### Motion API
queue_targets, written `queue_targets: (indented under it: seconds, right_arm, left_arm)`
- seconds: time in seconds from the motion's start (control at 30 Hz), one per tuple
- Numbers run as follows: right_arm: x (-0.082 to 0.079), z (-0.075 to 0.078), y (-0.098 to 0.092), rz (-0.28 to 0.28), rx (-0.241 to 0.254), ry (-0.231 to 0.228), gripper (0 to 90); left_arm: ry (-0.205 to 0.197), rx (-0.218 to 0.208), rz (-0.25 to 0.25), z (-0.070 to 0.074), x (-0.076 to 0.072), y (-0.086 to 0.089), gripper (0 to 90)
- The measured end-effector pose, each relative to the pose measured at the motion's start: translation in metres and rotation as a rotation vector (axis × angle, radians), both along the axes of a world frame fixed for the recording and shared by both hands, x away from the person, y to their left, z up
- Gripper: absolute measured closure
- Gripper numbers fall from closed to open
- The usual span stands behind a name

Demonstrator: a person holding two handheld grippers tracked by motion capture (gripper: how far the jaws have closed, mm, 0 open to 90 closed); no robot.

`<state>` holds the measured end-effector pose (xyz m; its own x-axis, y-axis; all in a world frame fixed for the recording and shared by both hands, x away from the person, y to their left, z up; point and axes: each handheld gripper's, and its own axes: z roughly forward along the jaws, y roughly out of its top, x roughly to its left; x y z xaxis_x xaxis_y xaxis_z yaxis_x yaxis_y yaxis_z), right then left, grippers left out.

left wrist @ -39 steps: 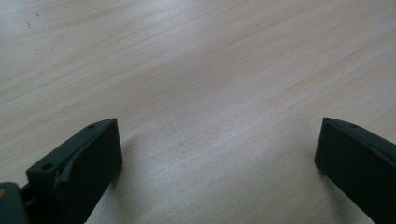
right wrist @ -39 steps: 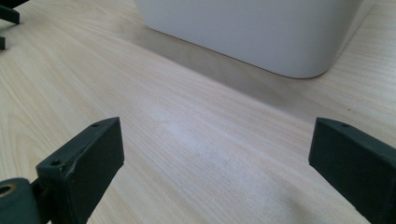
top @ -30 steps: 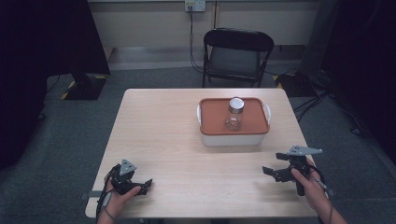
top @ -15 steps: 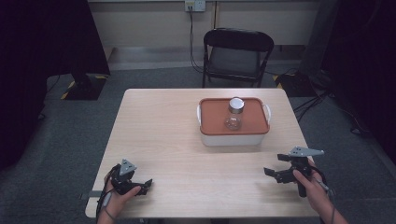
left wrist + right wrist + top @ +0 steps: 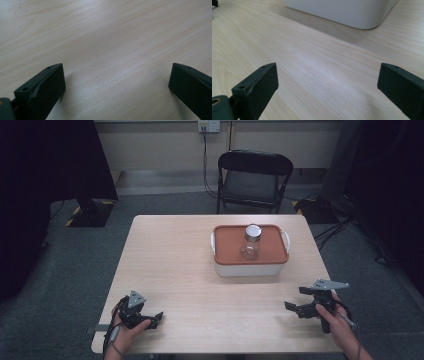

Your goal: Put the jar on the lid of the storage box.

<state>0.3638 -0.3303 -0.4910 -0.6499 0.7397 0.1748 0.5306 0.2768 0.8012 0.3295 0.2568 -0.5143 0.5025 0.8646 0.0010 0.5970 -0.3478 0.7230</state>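
A white box [image 5: 250, 265] with an orange lid [image 5: 227, 245] sits on the far right part of the light wooden table [image 5: 175, 265]. A small clear glass jar [image 5: 250, 243] with a silver cap stands upright on the lid. My left gripper [image 5: 154, 319] rests low at the table's near left corner, open, with only bare wood between its jaws [image 5: 117, 72]. My right gripper [image 5: 296, 304] is held at the near right, open and empty [image 5: 327, 75]; the white box's lower wall [image 5: 342, 11] lies ahead of it.
A black folding chair [image 5: 255, 177] stands behind the table's far edge. Dark curtains and a stand base [image 5: 90, 212] are at the left, cables [image 5: 345, 225] on the grey floor at the right. Bare tabletop stretches between both grippers and the box.
The right gripper has drifted slightly toward the near edge. The left gripper, the box and the jar have stayed put.
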Motion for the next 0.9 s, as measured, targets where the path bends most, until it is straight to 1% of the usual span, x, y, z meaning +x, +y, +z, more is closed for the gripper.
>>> queue_targets:
  seconds: [0.5,0.9]
  right_arm:
    - [-0.005,-0.007,-0.007,-0.008,-0.003,0.011,2.2]
    - [-0.008,-0.009,-0.011,-0.012,-0.007,0.013,2.2]
  left_arm:
    - [0.000,0.000,0.000,0.000,0.000,0.000,0.5]
    - [0.000,0.000,0.000,0.000,0.000,0.000,0.5]
